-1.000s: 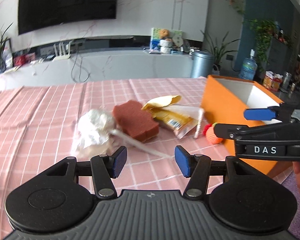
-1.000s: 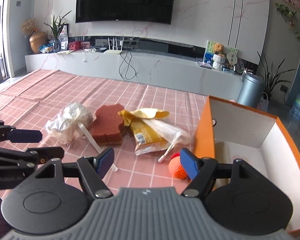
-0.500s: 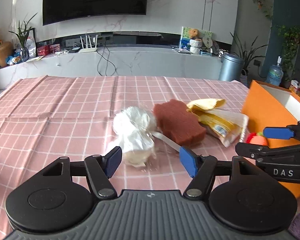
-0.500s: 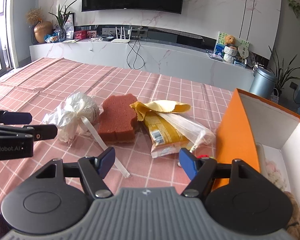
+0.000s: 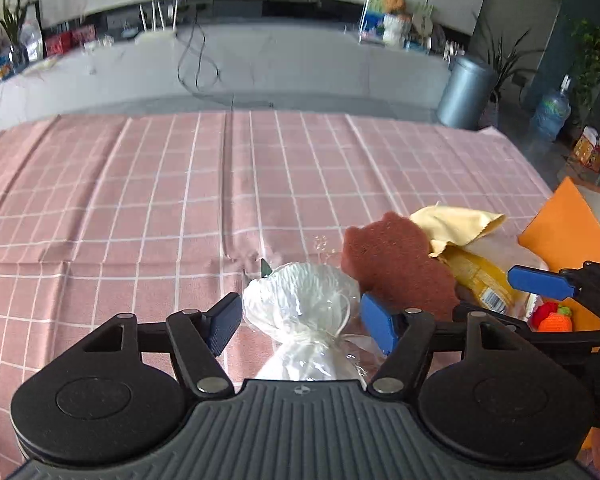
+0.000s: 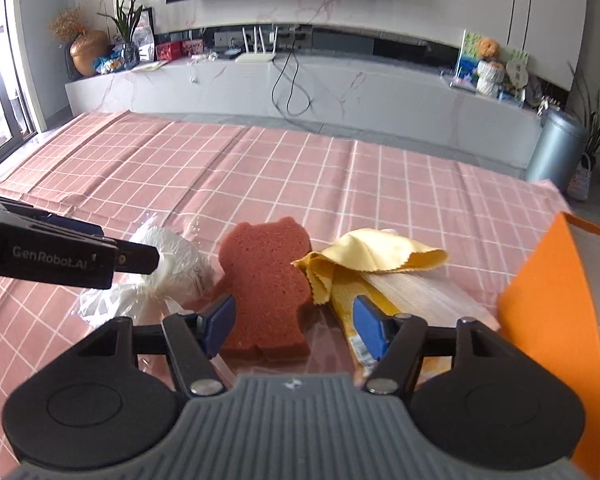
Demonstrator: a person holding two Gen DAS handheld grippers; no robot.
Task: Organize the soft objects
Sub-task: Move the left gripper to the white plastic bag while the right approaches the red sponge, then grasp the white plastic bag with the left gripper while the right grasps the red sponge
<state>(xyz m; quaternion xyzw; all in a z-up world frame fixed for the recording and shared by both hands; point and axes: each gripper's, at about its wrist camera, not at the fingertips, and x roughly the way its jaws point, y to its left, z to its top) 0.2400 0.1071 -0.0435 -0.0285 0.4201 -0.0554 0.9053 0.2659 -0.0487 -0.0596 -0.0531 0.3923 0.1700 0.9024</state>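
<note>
1. Between the blue pads of the left gripper sits a white bundle wrapped in clear plastic, tied with a thin white ribbon. The jaws have just been opening wider. They stand apart, and the pads sit on each side of the bundle without pinching it.
2. Just to the right of that gripper lies a red-brown sponge shaped like a bear, touching the bundle's plastic.
3. Between the pads of the right gripper lies the lower part of the same bear sponge. Those jaws have just been closing in a bit. The left pad is right at the sponge's edge; the right pad is over the yellow packet and apart from the sponge. The jaws are not squeezing anything.
4. To the right of the right gripper is a folded yellow cloth, lying on a yellow snack packet in a clear bag.
5. Farther right stands an orange box with a white inside.
6. Seen from the left gripper, a small orange and red knitted toy sits beside the box, behind the right gripper's arm.
7. Everything rests on a pink checked tablecloth.
8. Past the table are a grey bin and a long white cabinet.
</note>
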